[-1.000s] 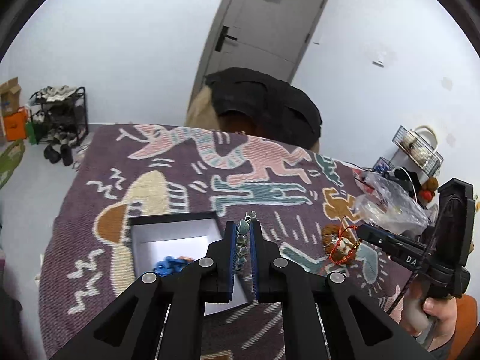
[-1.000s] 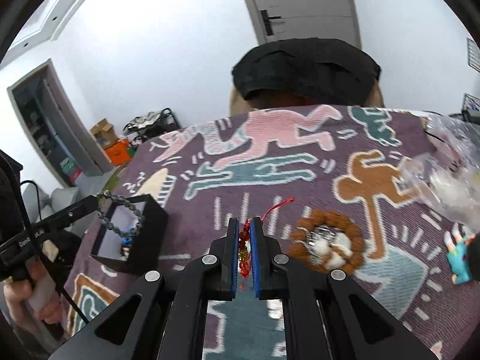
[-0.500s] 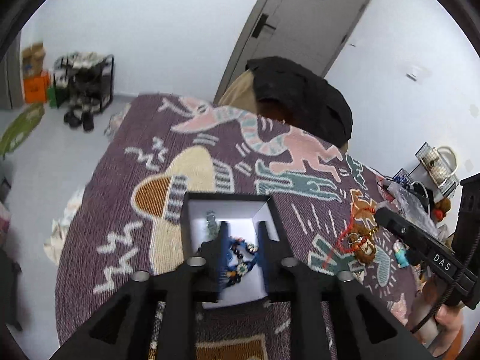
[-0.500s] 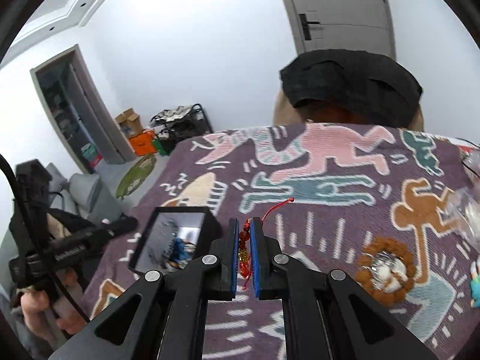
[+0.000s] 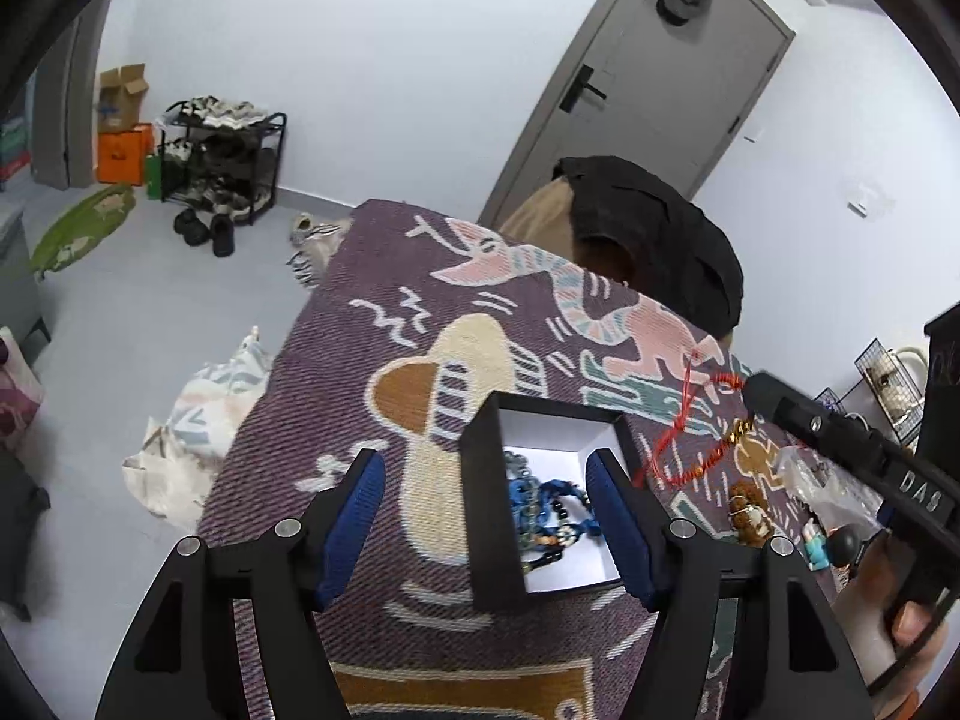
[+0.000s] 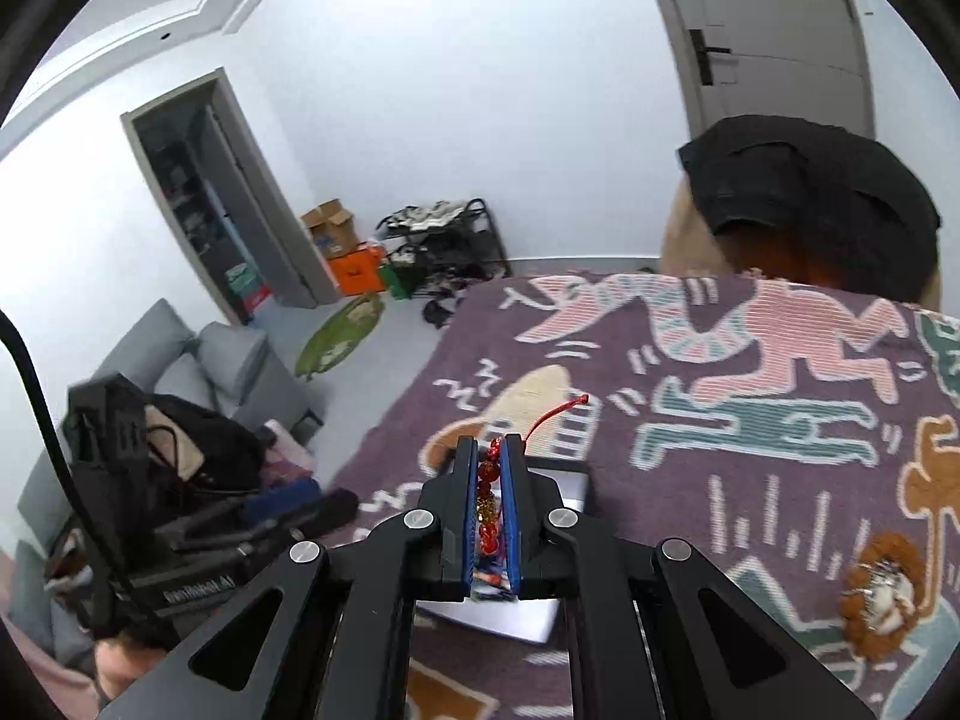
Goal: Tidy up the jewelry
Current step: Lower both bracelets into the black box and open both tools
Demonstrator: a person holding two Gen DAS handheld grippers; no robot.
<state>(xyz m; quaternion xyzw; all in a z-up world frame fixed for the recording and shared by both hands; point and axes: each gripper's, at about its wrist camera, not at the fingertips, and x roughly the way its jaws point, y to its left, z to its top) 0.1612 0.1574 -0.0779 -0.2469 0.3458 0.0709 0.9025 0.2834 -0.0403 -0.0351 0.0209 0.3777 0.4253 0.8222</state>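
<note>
A black jewelry box (image 5: 483, 492) with a white inside stands open on the patterned cloth; several bead bracelets (image 5: 543, 510) lie in it. My left gripper (image 5: 489, 504) is open and empty, its jaws spread around the box's left part. My right gripper (image 6: 492, 474) is shut on a red bead bracelet (image 6: 487, 501) with a red cord, directly above the box (image 6: 570, 483). In the left wrist view the red bracelet (image 5: 690, 450) hangs from the right gripper just right of the box.
A brown bead bracelet (image 6: 879, 591) lies on the cloth (image 6: 750, 396) to the right, also in the left wrist view (image 5: 747, 510). A small figurine (image 5: 815, 543) and a plastic bag (image 5: 822, 480) lie at the right. A chair with a black jacket (image 5: 654, 234) stands behind the table.
My left gripper opened, dropped the grey-green bead bracelet into the box and drew back. My right gripper carried the red bracelet left to above the box.
</note>
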